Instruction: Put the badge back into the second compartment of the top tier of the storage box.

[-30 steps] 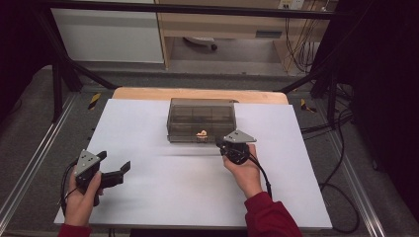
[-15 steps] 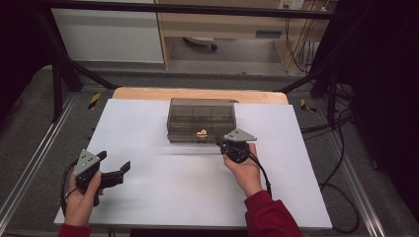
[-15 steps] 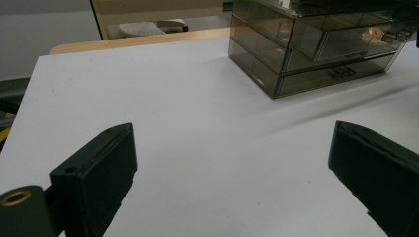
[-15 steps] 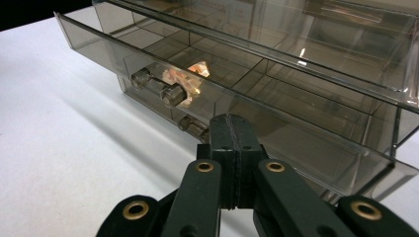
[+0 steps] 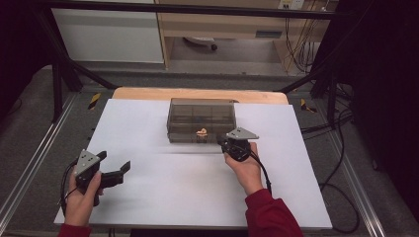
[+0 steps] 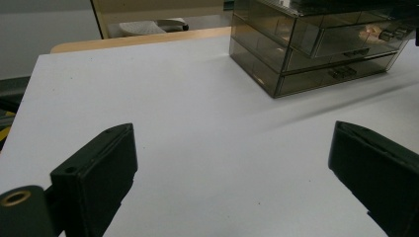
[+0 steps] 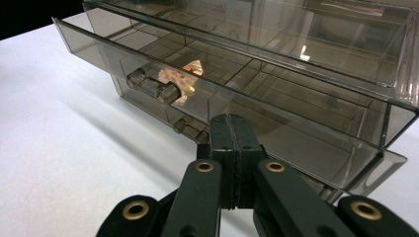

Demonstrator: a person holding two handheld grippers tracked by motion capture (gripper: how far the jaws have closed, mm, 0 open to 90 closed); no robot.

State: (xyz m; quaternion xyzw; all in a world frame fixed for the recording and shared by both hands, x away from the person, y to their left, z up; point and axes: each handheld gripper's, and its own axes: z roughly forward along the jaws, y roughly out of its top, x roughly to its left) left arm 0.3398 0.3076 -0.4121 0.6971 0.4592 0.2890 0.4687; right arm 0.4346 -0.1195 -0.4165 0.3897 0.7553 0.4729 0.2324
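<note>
On the white worktop [image 5: 148, 197], a smoked clear drawer organiser [image 5: 200, 118] stands toward the far middle, its front turned to the person. At least 2 drawers show in its front, and the upper one [image 7: 207, 98] is pulled partway out, its front panel standing clear of the case. A small orange object [image 5: 201, 132] lies inside it, just behind the bar-shaped handle [image 7: 153, 86].

The right gripper [image 5: 223, 140] sits at the organiser's front right, its fingers clenched flat against each other with nothing between them. In the right gripper view the closed tips rest just under the open drawer's front, beside the knob of the lower drawer [image 7: 188, 129]; whether they touch the plastic I cannot tell. The left gripper [image 5: 116, 168] hangs well apart at the near left of the worktop, its fingers released wide over bare white board, holding nothing.

The step in hand looks like work on the drawer itself, either pushing it home or drawing it further, with the closed fingers used as a prod or hook. If the aim is to shut it, the next move calls for the tips to rise to the front panel and press straight back along the runners, near the middle so the drawer does not skew. The light case may slide, so the idle left gripper could brace it.
</note>
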